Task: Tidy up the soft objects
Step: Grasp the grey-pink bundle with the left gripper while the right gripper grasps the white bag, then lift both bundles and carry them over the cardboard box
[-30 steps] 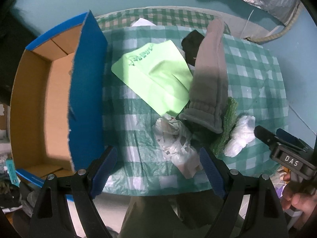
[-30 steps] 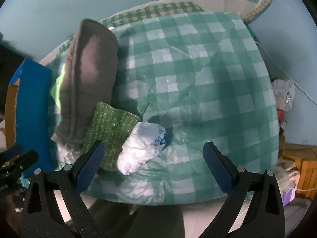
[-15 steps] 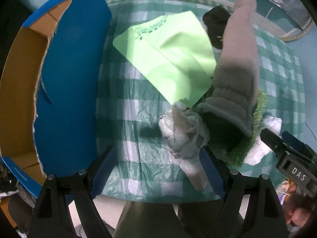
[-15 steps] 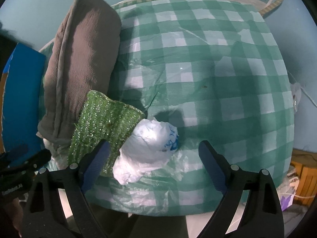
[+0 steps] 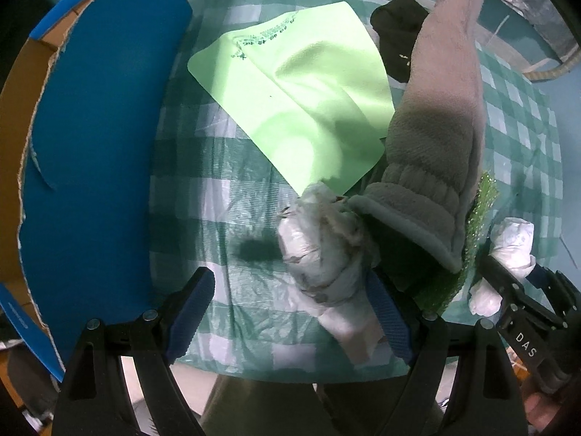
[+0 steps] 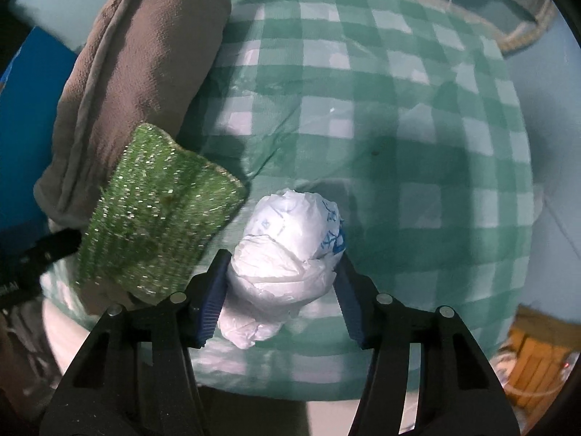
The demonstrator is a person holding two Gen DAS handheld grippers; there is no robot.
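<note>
On the green checked table (image 5: 218, 196) lie a grey fleece mitten (image 5: 432, 138), a light green cloth (image 5: 301, 101), a black item (image 5: 395, 32), a green glittery pad (image 6: 156, 218), a crumpled patterned plastic bundle (image 5: 323, 254) and a white plastic bundle (image 6: 287, 254). My left gripper (image 5: 290, 312) is open, its right finger beside the patterned bundle. My right gripper (image 6: 283, 301) has its fingers closed against both sides of the white bundle (image 5: 512, 247), which rests on the table.
An open cardboard box with blue outside walls (image 5: 94, 138) stands along the table's left side. A woven basket rim (image 6: 523, 32) lies on the floor beyond the table. A wooden crate (image 6: 537, 356) sits lower right.
Both grippers moved in toward the table. The right gripper's fingers closed from wide open onto the white bundle. The left gripper stays open, nearer the patterned bundle.
</note>
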